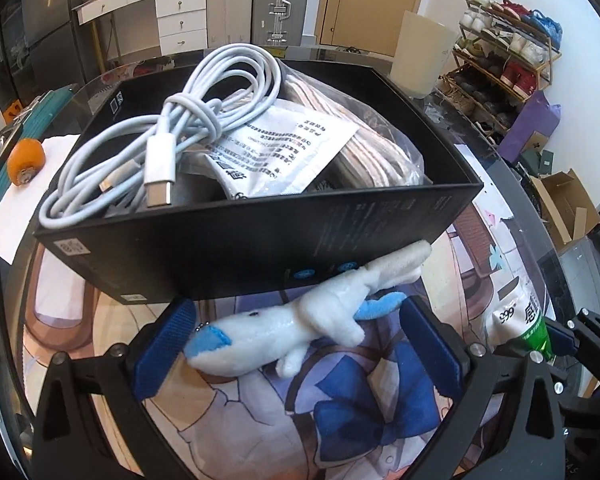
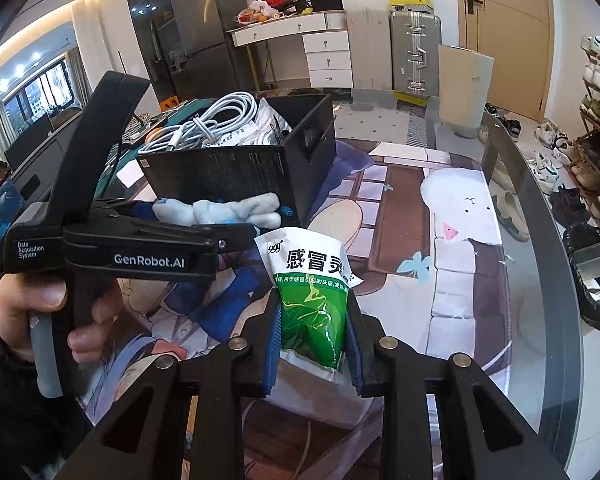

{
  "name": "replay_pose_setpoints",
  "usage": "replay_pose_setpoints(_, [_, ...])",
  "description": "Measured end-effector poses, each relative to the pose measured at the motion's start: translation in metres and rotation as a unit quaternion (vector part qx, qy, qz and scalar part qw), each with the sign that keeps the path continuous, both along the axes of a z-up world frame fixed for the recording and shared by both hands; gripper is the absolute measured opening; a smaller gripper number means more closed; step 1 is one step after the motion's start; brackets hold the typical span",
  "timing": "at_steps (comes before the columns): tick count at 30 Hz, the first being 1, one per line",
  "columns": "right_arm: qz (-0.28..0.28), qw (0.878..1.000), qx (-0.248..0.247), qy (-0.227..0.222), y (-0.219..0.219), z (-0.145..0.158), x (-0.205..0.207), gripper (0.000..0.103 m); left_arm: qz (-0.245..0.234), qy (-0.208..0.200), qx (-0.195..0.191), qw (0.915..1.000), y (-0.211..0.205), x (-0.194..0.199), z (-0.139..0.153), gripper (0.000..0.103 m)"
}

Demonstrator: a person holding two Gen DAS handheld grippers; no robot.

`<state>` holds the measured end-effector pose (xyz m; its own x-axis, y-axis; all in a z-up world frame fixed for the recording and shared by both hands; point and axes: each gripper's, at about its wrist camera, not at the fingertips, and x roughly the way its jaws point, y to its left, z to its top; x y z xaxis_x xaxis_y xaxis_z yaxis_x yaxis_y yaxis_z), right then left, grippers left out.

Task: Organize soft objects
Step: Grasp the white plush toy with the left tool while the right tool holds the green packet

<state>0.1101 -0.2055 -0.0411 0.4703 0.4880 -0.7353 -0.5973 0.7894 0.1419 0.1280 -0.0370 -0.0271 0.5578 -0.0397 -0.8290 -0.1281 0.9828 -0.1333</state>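
A: If the left gripper is closing too near the tail, the plush shark is maybe slipping out, because it is squishy and lying crooked.

B: Is it holding the shark now?

A: No. Its blue pads are standing wide open, one on each side, and the shark is lying between them on the picture mat. The shark's tail is touching the front wall of the black box.

B: And the other one?

A: The right gripper is squeezing shut on the green medicine packet, holding it up just beside the box.

B: What is going wrong there?

A: The box is already looking full, with the white cable piling on top. The packet is maybe sliding off, or bumping the cable out.
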Motion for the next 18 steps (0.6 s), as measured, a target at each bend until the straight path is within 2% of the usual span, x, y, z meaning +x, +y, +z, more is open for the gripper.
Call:
replay_pose_setpoints(1, [0.000, 1.000, 0.000, 0.001, 0.000, 0.000, 0.000, 0.027, 0.001, -0.001, 0.000, 1.0000, 0.001, 0.000, 0.000, 0.101])
replay_pose_setpoints(4, [0.002, 1.000, -0.002, 0.000, 0.001, 0.000, -0.001, 0.027, 0.011, -0.007, 0.005, 0.9999, 0.004, -0.005, 0.001, 0.089])
replay_pose_setpoints(8, [0.003, 1.000, -0.003, -0.001, 0.003, 0.000, -0.002, 0.027, 0.017, -0.016, 0.007, 0.9997, 0.011, -0.010, 0.002, 0.067])
replay_pose_setpoints(18, [0.006, 1.000, -0.004, -0.004, 0.005, 0.001, -0.006, 0.027, 0.004, -0.025, 0.006, 0.9997, 0.023, -0.020, 0.004, 0.037])
